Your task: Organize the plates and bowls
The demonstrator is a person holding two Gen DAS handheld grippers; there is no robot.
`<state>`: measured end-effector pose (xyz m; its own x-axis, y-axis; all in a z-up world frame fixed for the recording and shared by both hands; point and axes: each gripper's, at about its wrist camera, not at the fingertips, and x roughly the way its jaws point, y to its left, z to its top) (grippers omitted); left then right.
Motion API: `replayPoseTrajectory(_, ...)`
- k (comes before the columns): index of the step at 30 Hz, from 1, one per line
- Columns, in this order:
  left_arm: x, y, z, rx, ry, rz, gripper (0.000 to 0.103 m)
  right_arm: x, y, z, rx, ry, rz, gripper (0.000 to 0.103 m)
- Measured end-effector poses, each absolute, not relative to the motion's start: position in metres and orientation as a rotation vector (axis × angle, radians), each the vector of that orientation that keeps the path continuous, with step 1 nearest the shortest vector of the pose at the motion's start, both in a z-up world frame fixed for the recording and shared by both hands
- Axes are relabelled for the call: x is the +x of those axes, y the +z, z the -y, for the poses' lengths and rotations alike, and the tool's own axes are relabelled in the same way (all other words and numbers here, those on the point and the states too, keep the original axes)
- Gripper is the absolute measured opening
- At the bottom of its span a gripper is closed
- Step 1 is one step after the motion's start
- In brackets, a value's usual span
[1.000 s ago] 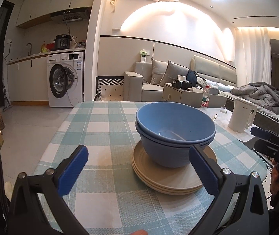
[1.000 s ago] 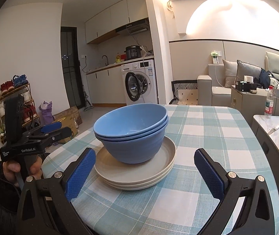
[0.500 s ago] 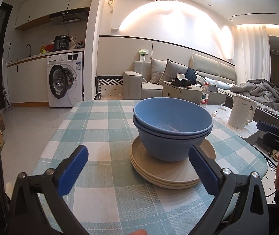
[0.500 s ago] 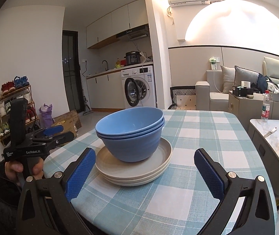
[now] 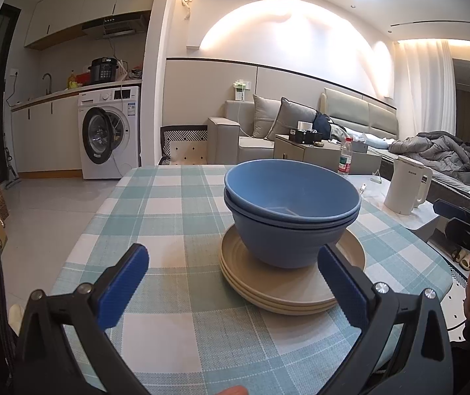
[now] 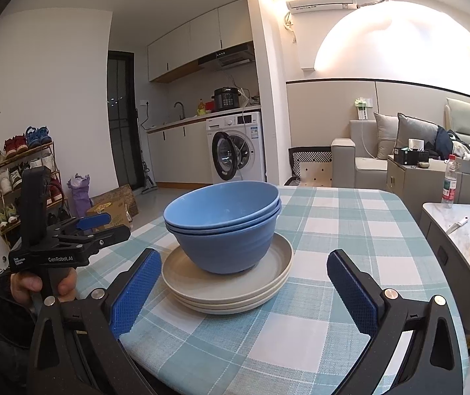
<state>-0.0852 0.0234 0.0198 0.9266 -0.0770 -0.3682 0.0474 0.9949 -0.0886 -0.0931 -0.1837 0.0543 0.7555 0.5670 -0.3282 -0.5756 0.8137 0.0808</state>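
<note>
left tool: the left tool (image 5: 231, 279) is sitting spread wide with nothing between its blue pads (image 5: 123, 284). It's hovering low over the near edge of the counter (image 5: 169, 217), and the person's hand (image 6: 42, 284) is gripping its handle.

right tool: same deal for the right tool (image 6: 239, 291), jaws gaping and gripping nothing, hanging just short of the stack.

bowls: two blue bowls (image 5: 290, 210) are nesting one inside the other, straight ahead of both tools. From the left tool they're lining up a bit toward its right pad.

plates: three beige plates (image 6: 228, 283), as far as I can count, are stacking flat under the bowls, just ahead of the pads. The left tool's right pad is overlapping the plate rim in the picture, but I can't tell if it's actually touching.

done so far: honestly looking pretty much sorted, with bowls nesting, plates piling up, and everything sitting in one neat tower on the checked cloth.

still to do: I'm not seeing any loose dishes elsewhere on the counter, so I'm guessing what's left is maybe shifting the pile somewhere or just backing off. Can't say which.

other stuff: a white kettle (image 5: 406, 184) is standing on the side table off to the right of the left tool, not part of this.
</note>
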Motion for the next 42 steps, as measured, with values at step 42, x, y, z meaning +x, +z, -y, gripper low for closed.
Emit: replayPoseTrajectory(42,-0.0832,0.019,-0.0159,-0.053,-0.077,-0.387,0.103,-0.0924,0.0498,0.1759,-0.042,0.651,-0.357,0.102)
